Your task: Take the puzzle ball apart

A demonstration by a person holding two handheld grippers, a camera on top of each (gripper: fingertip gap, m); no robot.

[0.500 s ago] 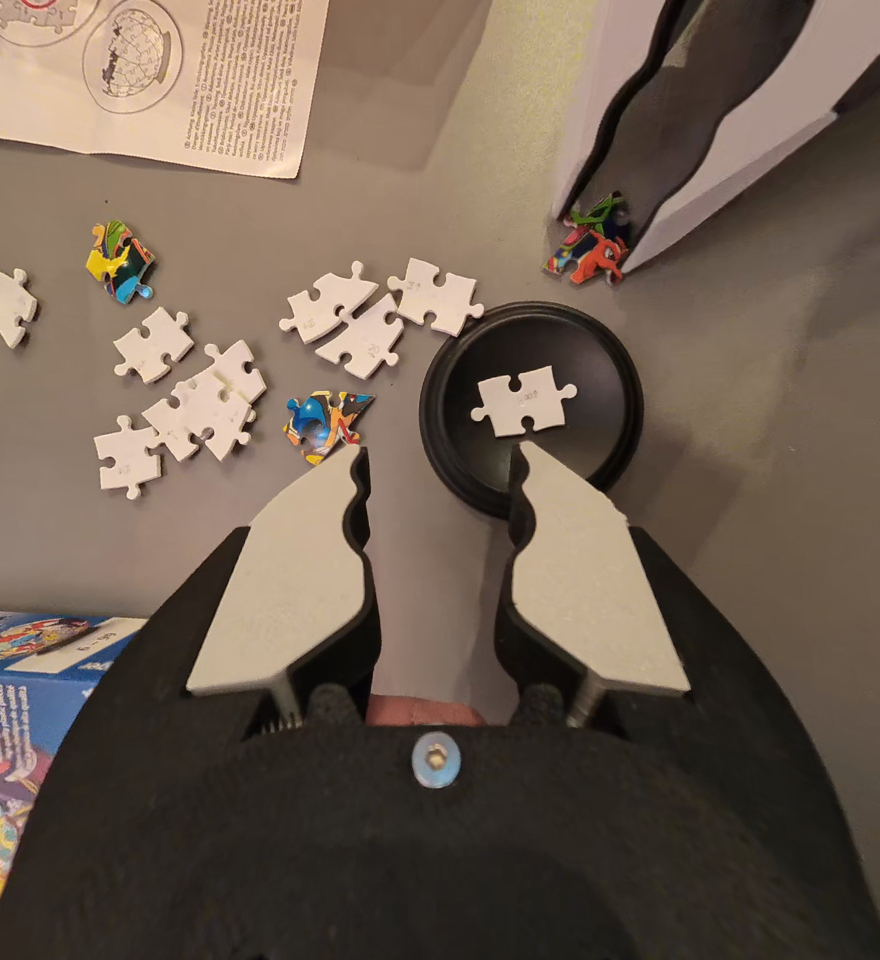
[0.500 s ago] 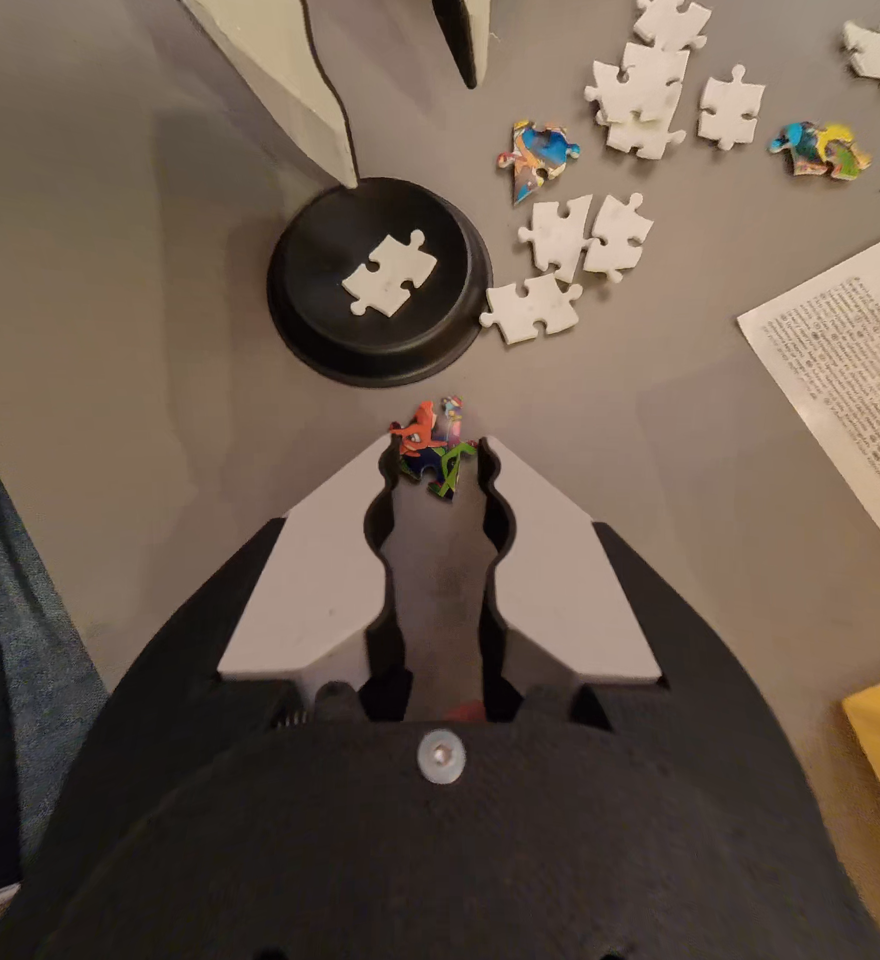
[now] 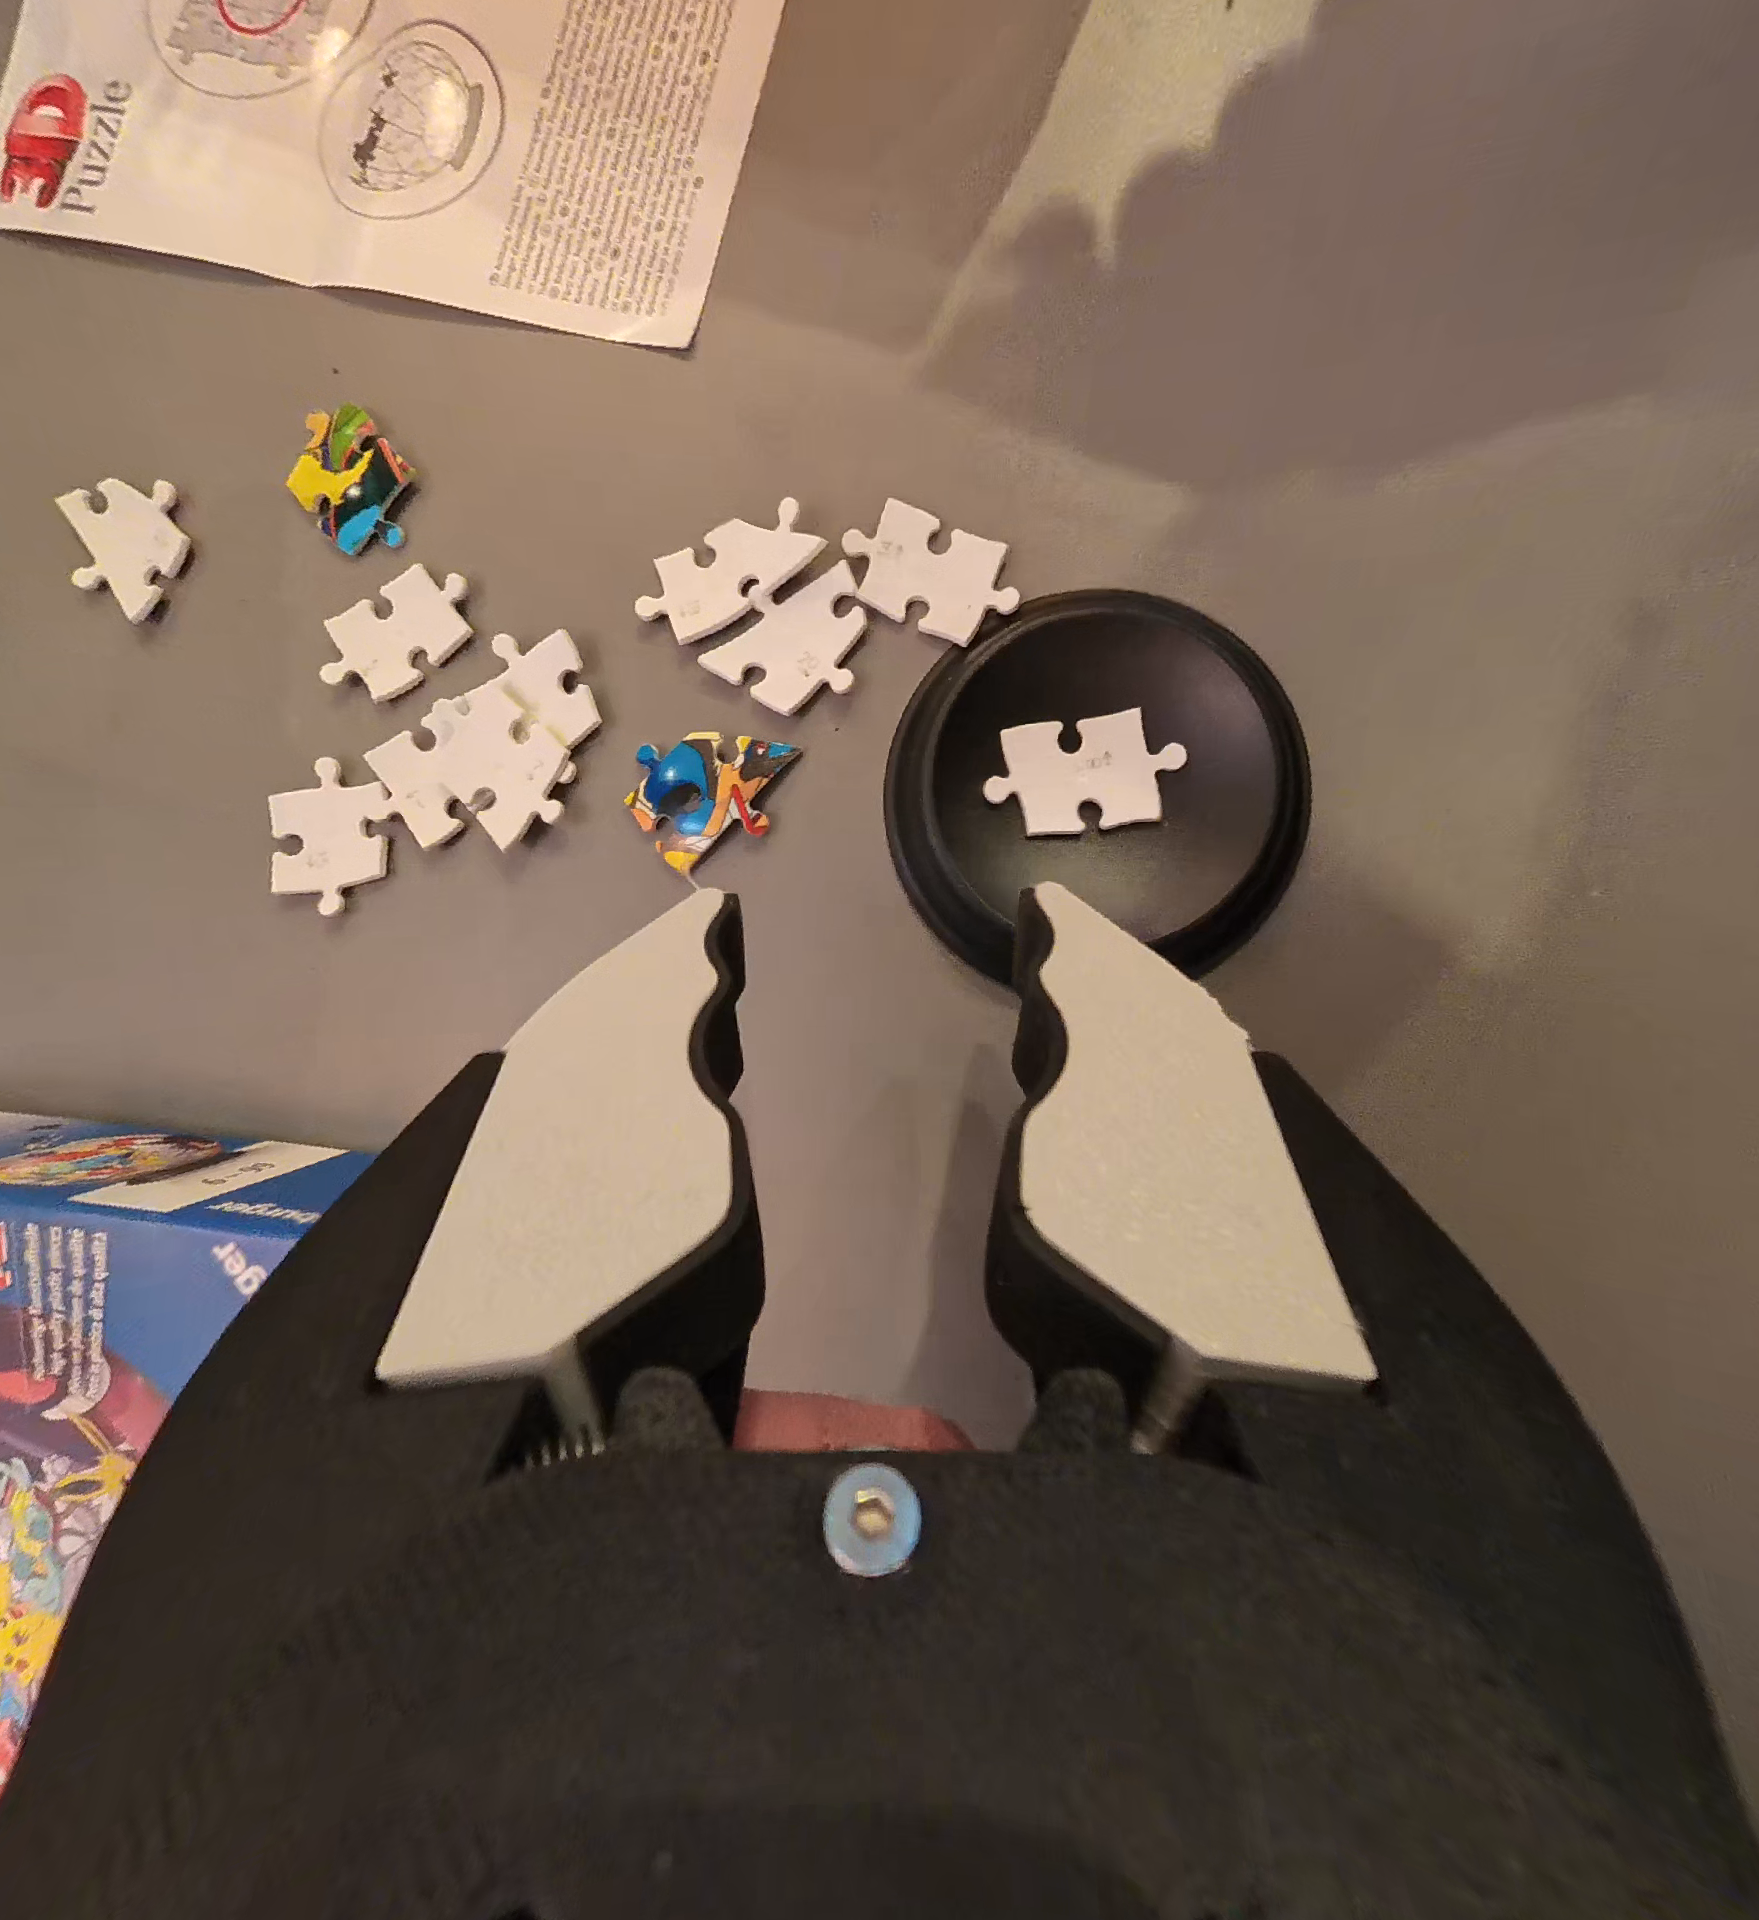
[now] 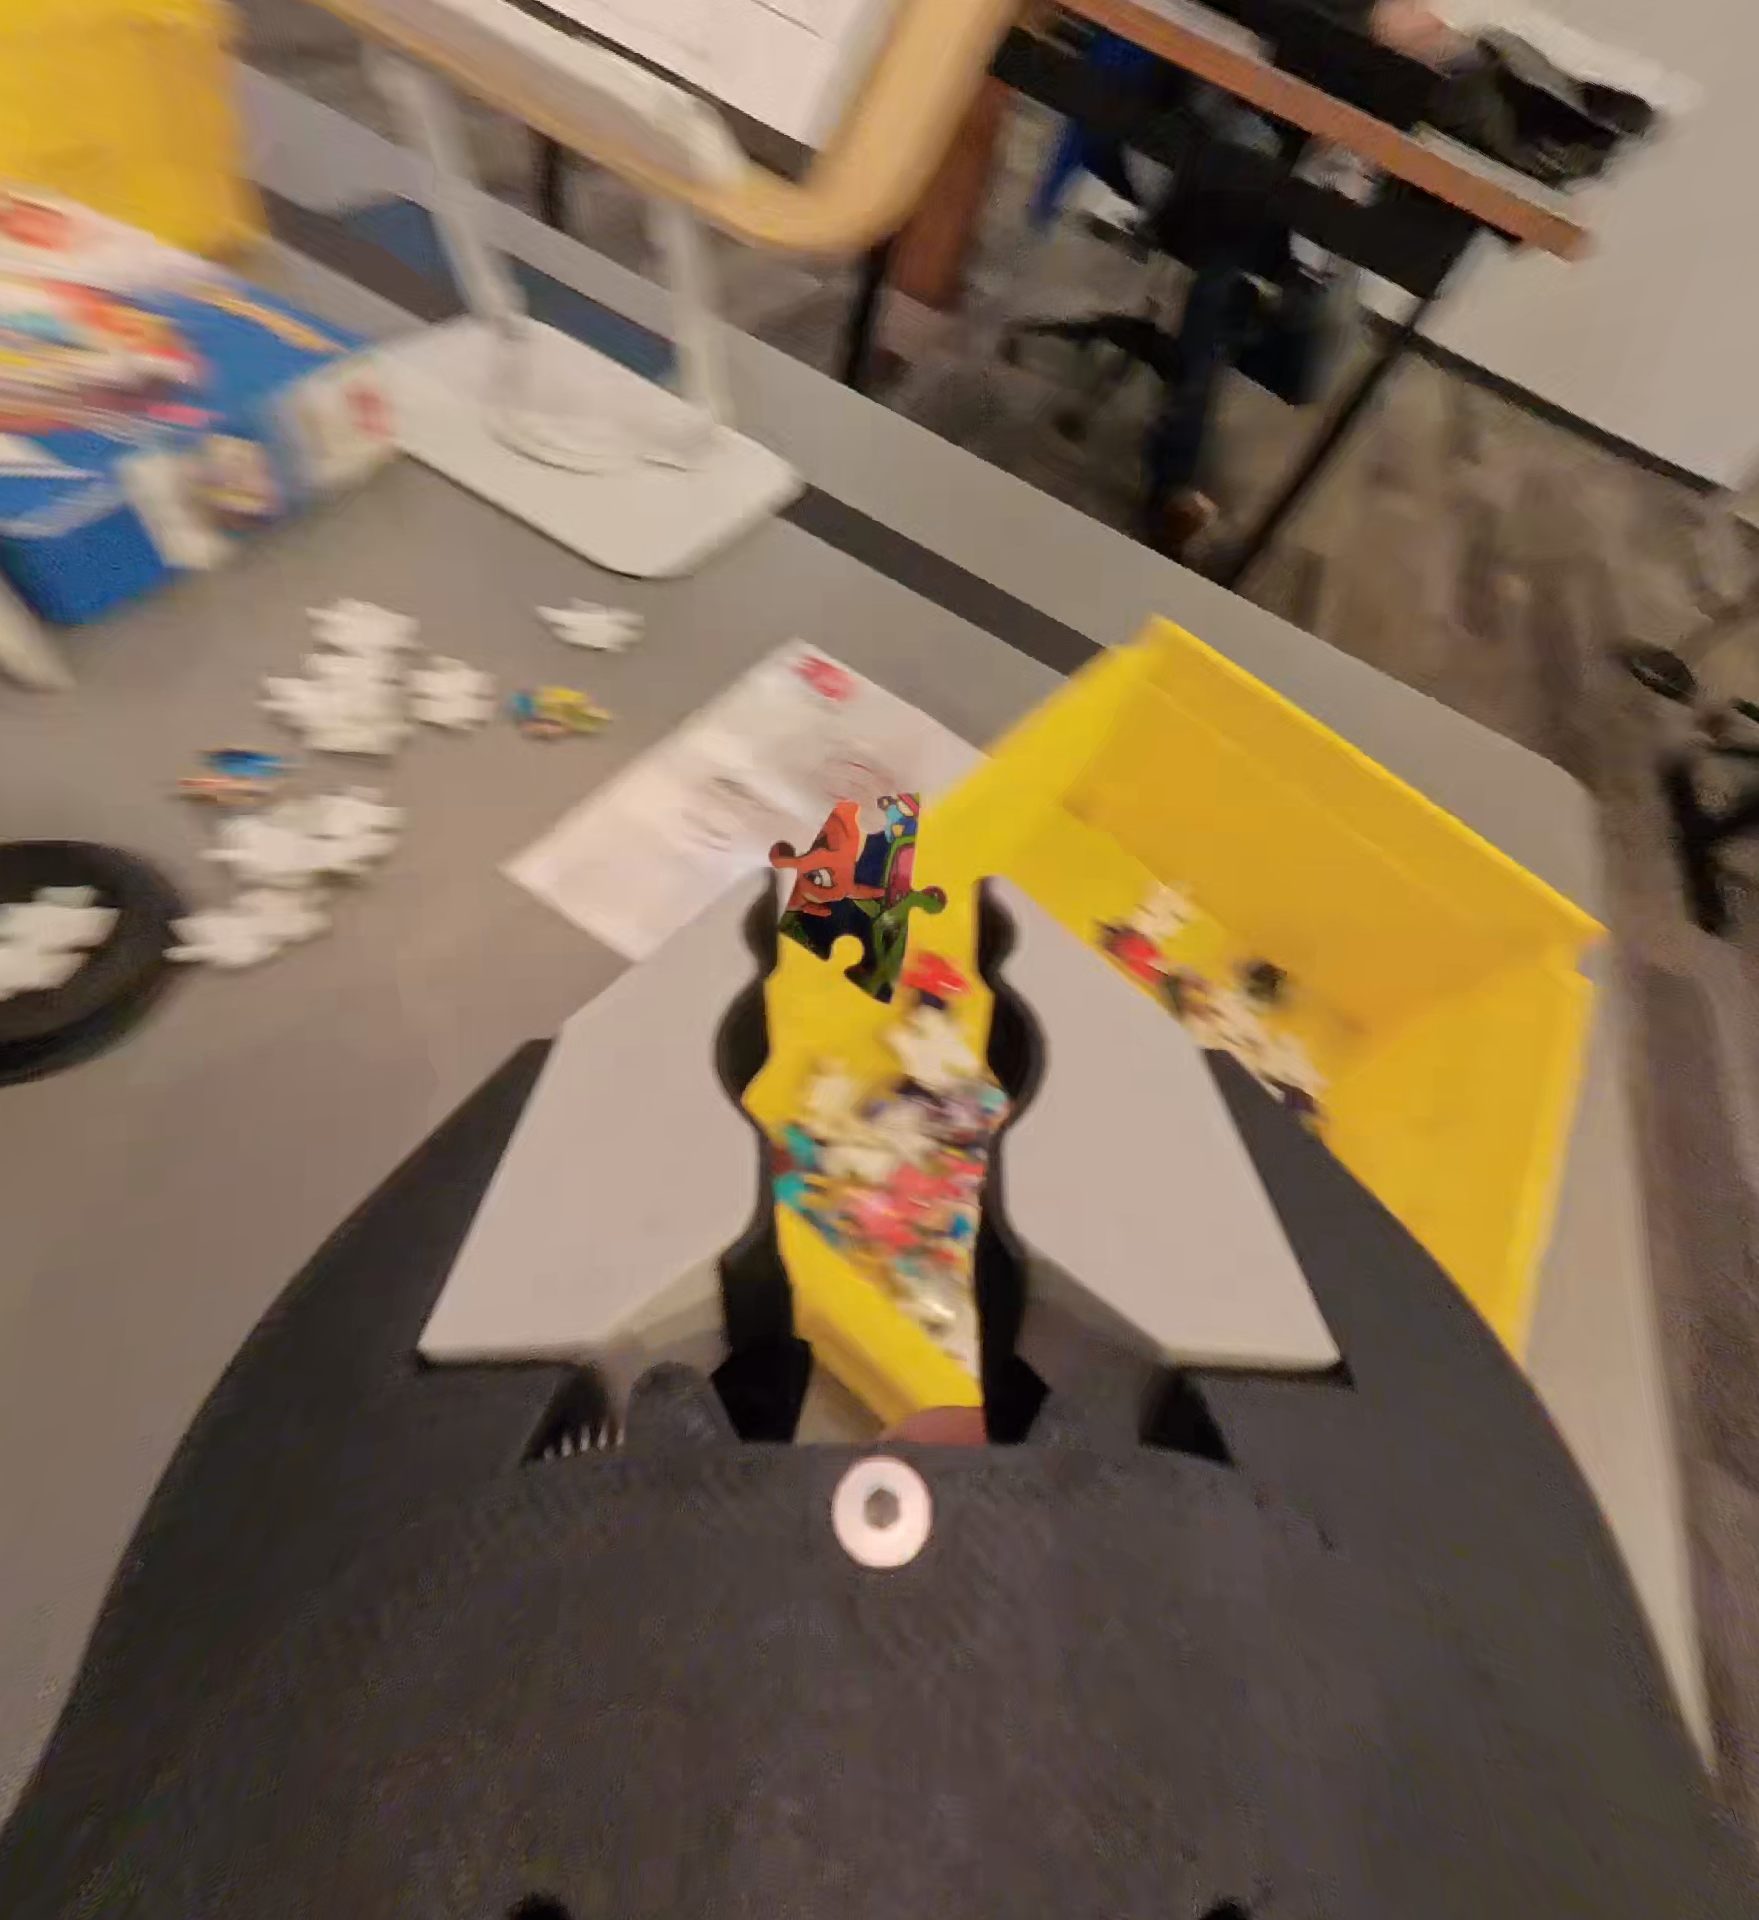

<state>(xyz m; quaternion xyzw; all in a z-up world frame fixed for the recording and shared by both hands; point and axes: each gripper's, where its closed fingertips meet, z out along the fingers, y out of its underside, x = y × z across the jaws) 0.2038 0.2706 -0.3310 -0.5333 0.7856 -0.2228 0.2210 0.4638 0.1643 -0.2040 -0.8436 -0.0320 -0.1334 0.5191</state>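
Observation:
My left gripper is open and empty, held above the grey table. Its right fingertip overlaps the near rim of a black round stand, which holds one white face-down puzzle piece. Several white loose pieces and two colourful ones lie to the left of the stand. My right gripper is shut on a small colourful cluster of puzzle pieces, held over a yellow bin with several pieces inside. The right wrist view is motion-blurred.
A printed instruction sheet lies at the back, also seen in the right wrist view beside the bin. A blue puzzle box sits near left. A white stand base is farther off. The table edge runs just behind the bin. The tips of one gripper are about 30 centimetres away from the tips of the other.
My right gripper has lifted the colourful pieces off the table beside the black stand and swung over the yellow bin. The left gripper has stayed in place and open.

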